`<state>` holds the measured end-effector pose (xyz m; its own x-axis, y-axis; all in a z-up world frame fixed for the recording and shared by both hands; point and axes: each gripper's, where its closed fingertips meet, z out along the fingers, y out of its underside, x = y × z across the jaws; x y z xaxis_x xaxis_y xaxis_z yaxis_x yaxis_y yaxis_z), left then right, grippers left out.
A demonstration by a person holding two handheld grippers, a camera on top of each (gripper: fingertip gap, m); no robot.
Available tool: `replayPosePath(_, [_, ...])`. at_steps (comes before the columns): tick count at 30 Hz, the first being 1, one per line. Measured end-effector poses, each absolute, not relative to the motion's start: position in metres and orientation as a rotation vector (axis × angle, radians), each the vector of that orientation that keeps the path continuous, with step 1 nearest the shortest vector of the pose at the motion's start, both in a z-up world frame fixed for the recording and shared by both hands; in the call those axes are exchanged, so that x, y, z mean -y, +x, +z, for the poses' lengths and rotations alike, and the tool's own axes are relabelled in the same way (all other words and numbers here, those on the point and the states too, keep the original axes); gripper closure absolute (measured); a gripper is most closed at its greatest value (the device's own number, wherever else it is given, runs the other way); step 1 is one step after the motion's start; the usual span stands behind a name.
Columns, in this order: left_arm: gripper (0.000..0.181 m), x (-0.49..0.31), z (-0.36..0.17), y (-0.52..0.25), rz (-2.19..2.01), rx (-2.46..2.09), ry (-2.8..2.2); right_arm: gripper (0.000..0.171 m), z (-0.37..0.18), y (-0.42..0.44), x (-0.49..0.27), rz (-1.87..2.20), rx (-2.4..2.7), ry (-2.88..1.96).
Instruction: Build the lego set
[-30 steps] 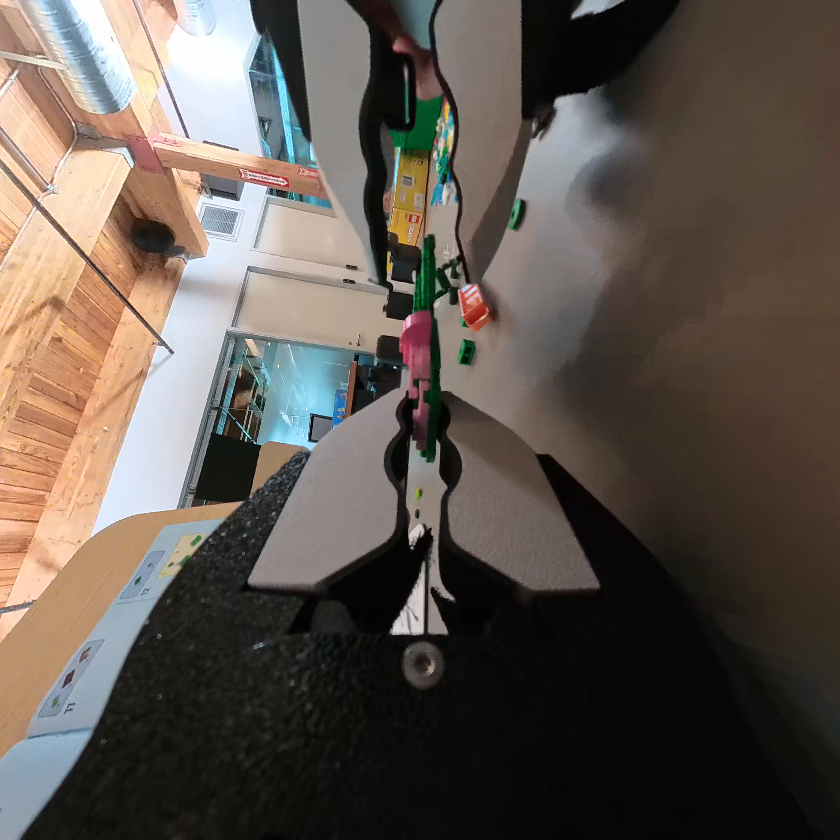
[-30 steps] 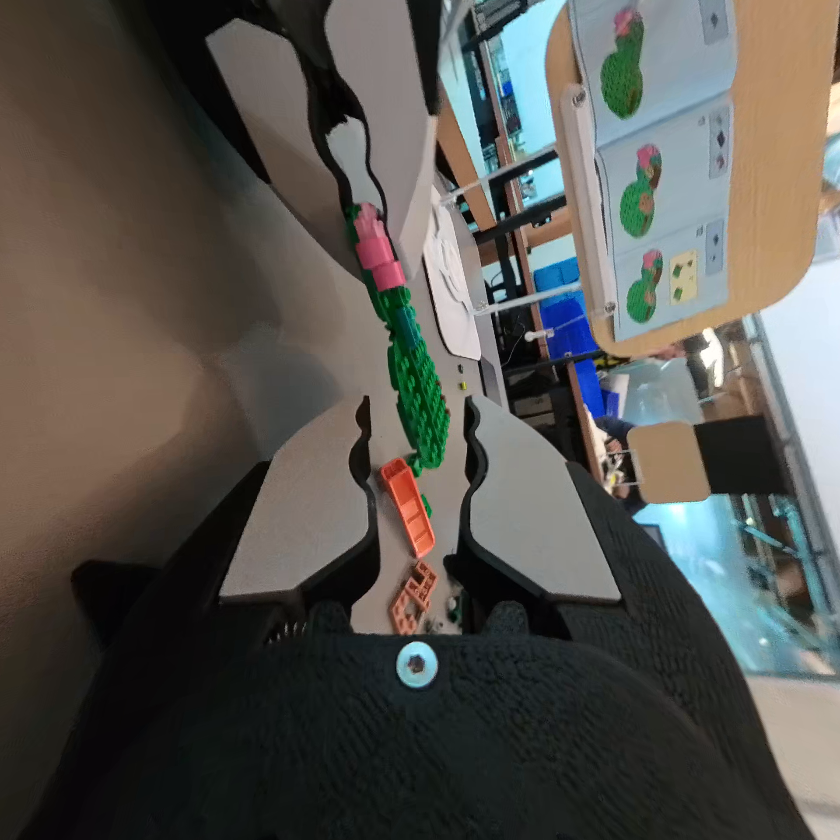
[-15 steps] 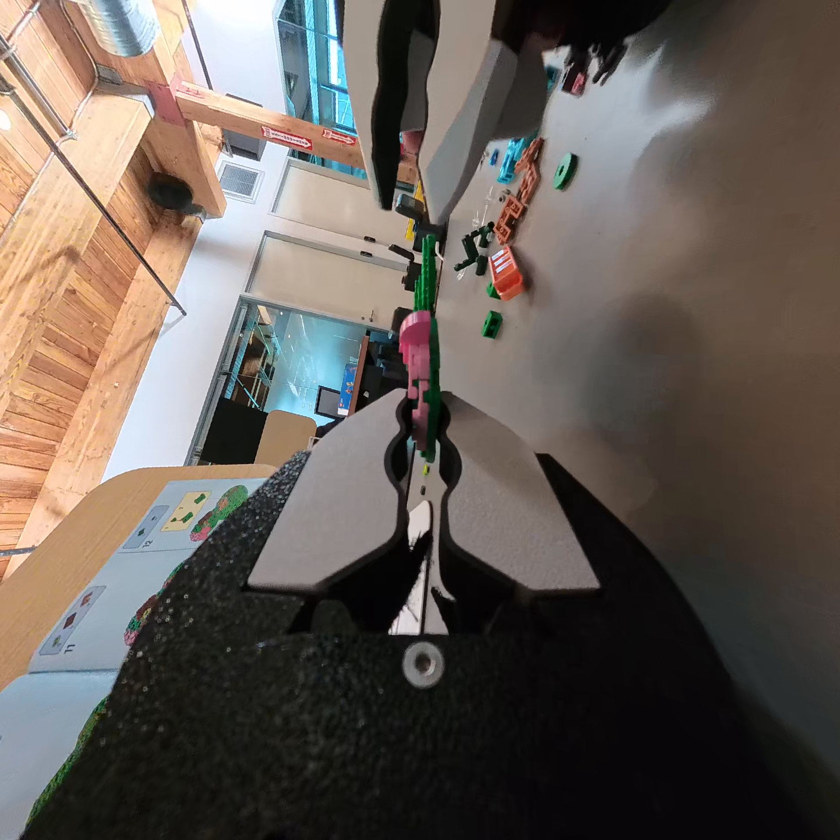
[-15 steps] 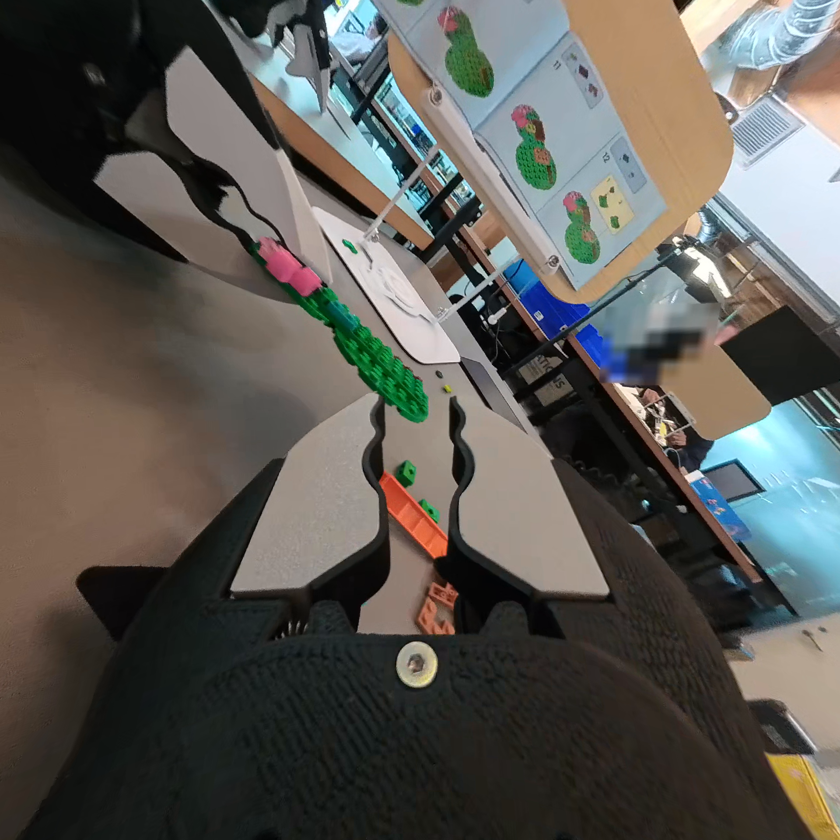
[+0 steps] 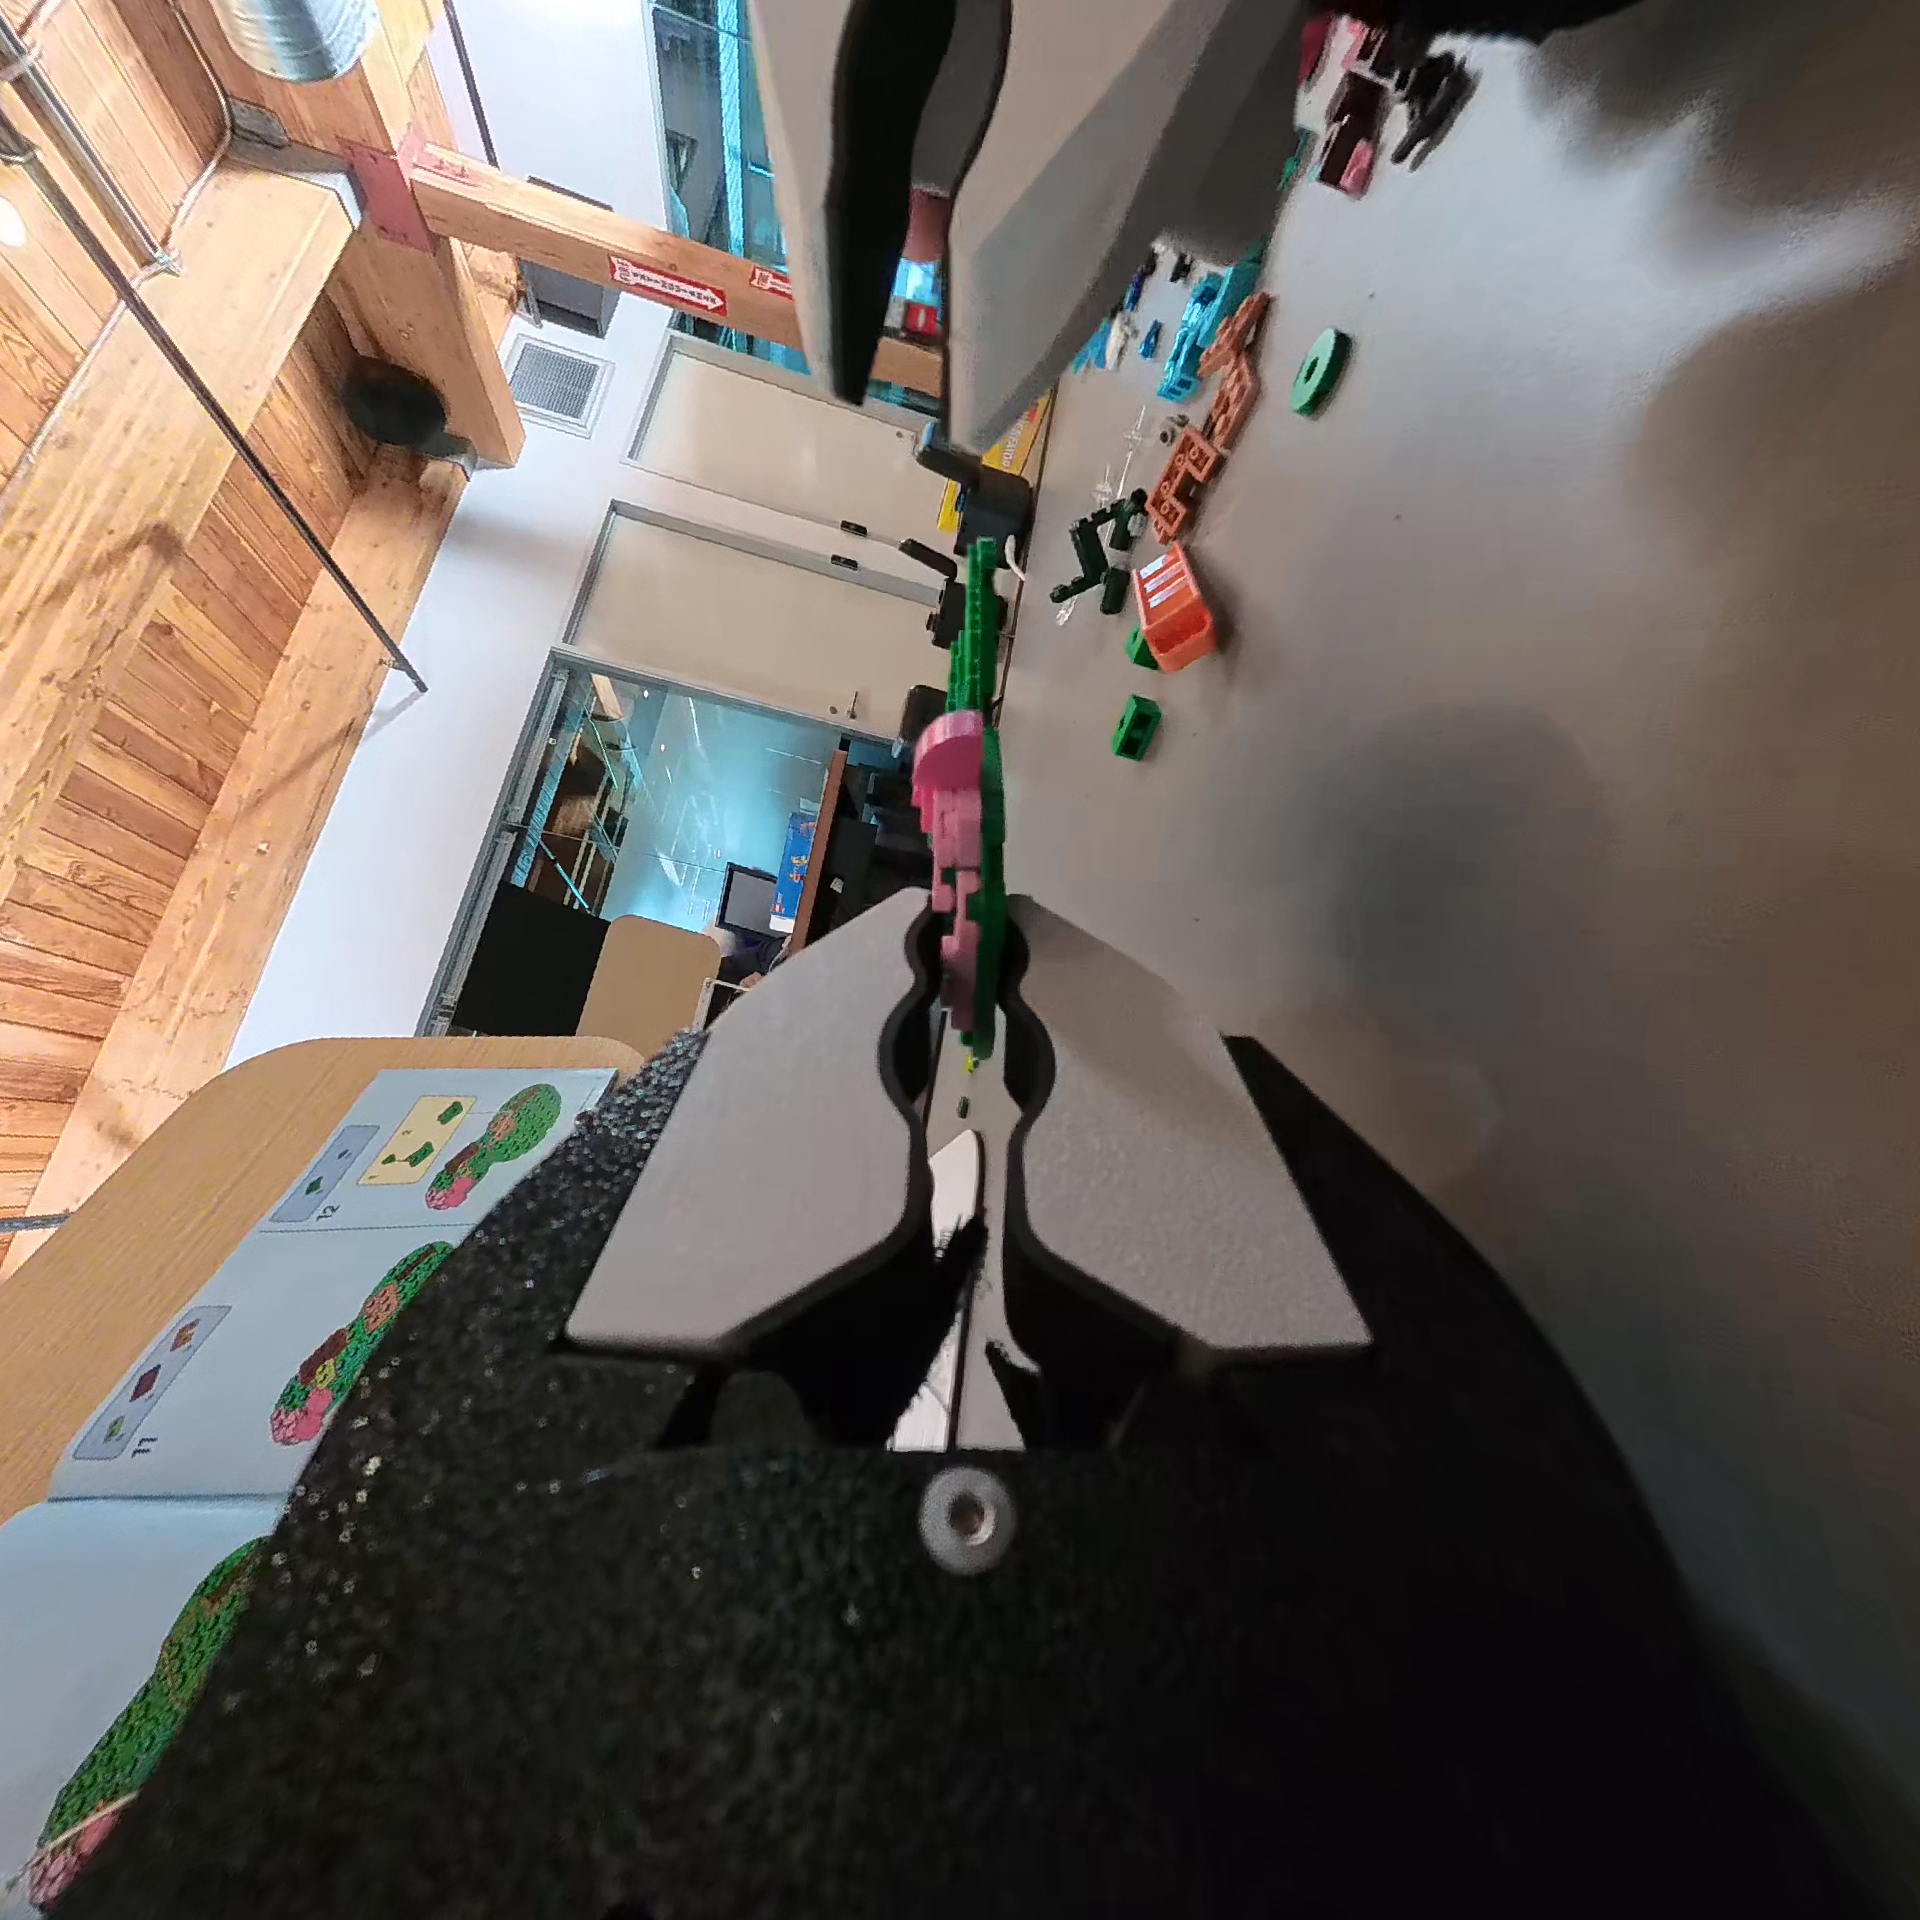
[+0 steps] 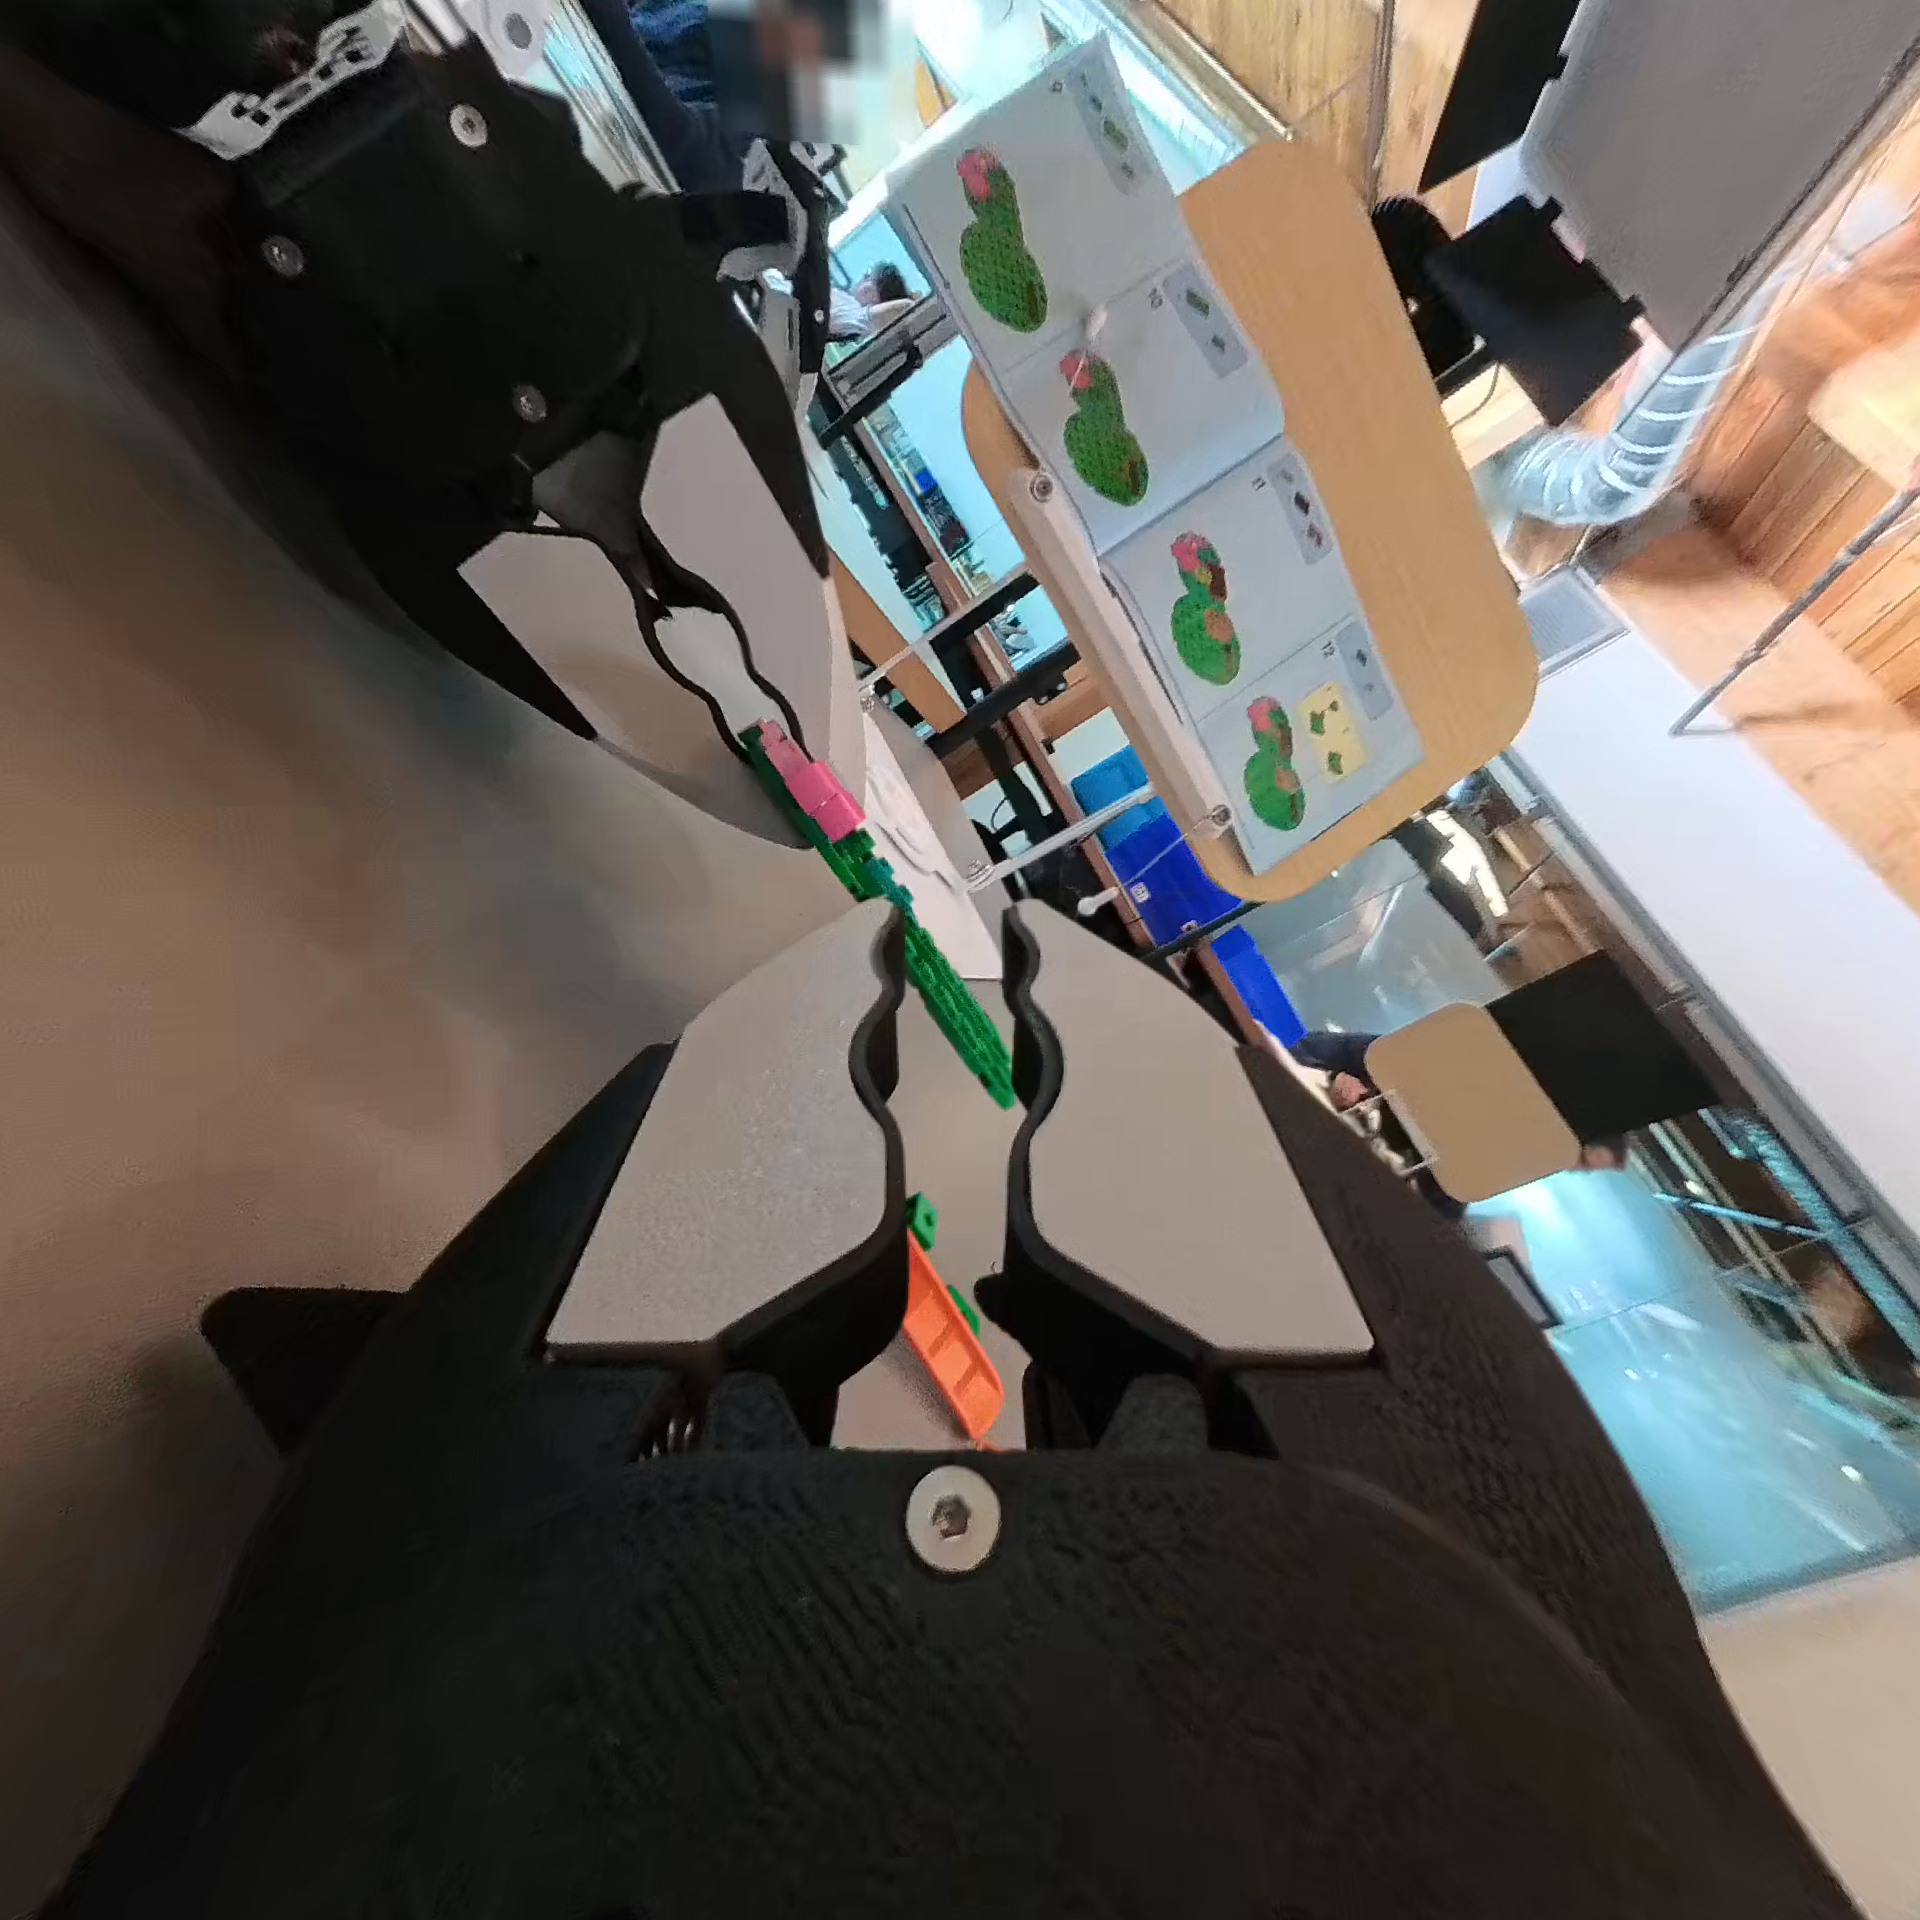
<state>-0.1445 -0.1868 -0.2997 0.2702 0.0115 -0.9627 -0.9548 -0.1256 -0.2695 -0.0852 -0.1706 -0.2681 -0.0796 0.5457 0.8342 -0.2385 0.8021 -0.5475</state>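
My left gripper (image 5: 966, 914) is shut on the pink end of a flat green and pink cactus build (image 5: 977, 665), held edge-on above the grey table (image 5: 1558, 935). My right gripper (image 6: 951, 925) faces it from the other side. Its jaws are a narrow gap apart, and the green end of the build (image 6: 956, 1018) lies between them. I cannot tell if they touch it. The right gripper shows at the top of the left wrist view (image 5: 935, 260). The left gripper (image 6: 774, 774) shows in the right wrist view.
Loose pieces lie on the table: an orange brick (image 5: 1174, 608), a small green brick (image 5: 1135, 725), a green disc (image 5: 1320, 372), brown frames (image 5: 1205, 447) and teal parts (image 5: 1205, 322). An instruction booklet on a wooden board (image 6: 1195, 540) stands behind. A person stands at the back right. My hands' fingertips stand some 7 cm from each other.
My right gripper has tilted and moved in toward the build, and its jaws have narrowed around the green end. My left gripper keeps its hold on the pink end.
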Motion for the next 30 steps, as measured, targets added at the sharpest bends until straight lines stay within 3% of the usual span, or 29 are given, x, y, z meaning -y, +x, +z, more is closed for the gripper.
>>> replayPosePath(19, [0.173, 0.187, -0.301, -0.141, 1.073, -0.963, -1.416, 0.159, -0.267, -0.086, 0.171, 0.663, 1.509, -0.259])
replayPosePath(30, [0.173, 0.189, -0.3, -0.144, 1.097, -0.956, -1.415, 0.166, -0.245, -0.072, 0.134, 0.941, 1.54, -0.619])
